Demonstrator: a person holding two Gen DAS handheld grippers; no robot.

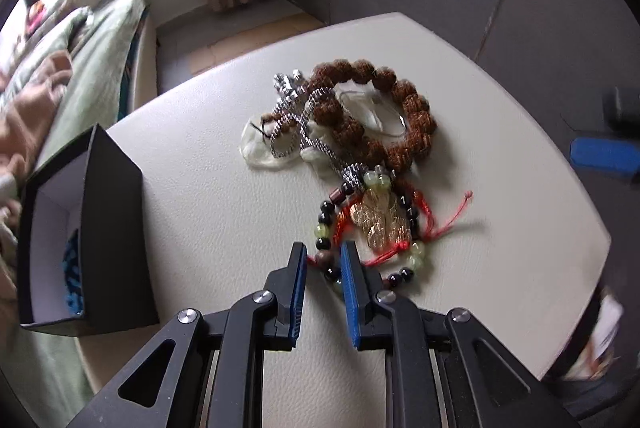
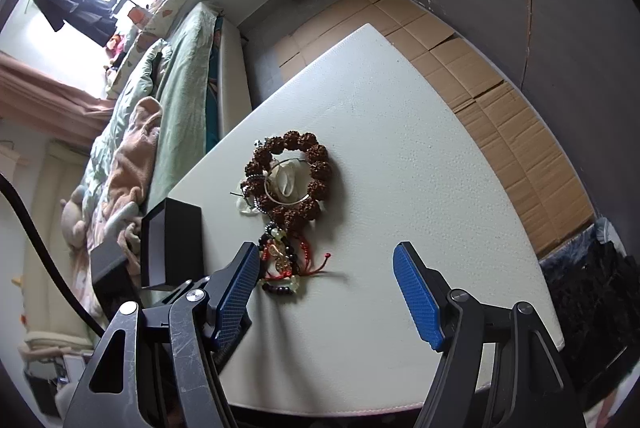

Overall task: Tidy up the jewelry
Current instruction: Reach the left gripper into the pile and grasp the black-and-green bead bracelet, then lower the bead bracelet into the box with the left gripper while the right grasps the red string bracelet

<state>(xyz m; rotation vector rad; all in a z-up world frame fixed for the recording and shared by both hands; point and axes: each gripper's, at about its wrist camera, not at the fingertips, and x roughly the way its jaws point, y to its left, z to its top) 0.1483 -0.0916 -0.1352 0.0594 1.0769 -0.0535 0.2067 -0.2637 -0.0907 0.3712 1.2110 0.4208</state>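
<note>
Left tool (image 1: 323, 253) narrowed around mixed-bead bracelet (image 1: 372, 240) at near end of jewelry heap on tabletop (image 1: 200, 188); grip unconfirmed. Right tool (image 2: 326, 262) wide open, empty. Black box (image 1: 84, 228) left of heap

Matt black box (image 1: 112, 228) — glossy beads (image 1: 326, 207)

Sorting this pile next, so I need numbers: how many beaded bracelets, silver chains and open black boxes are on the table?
Beaded bracelets: 2 (brown seed bracelet, black-and-green bead bracelet)
Silver chain: 1
Open black box: 1
Total: 4
</note>
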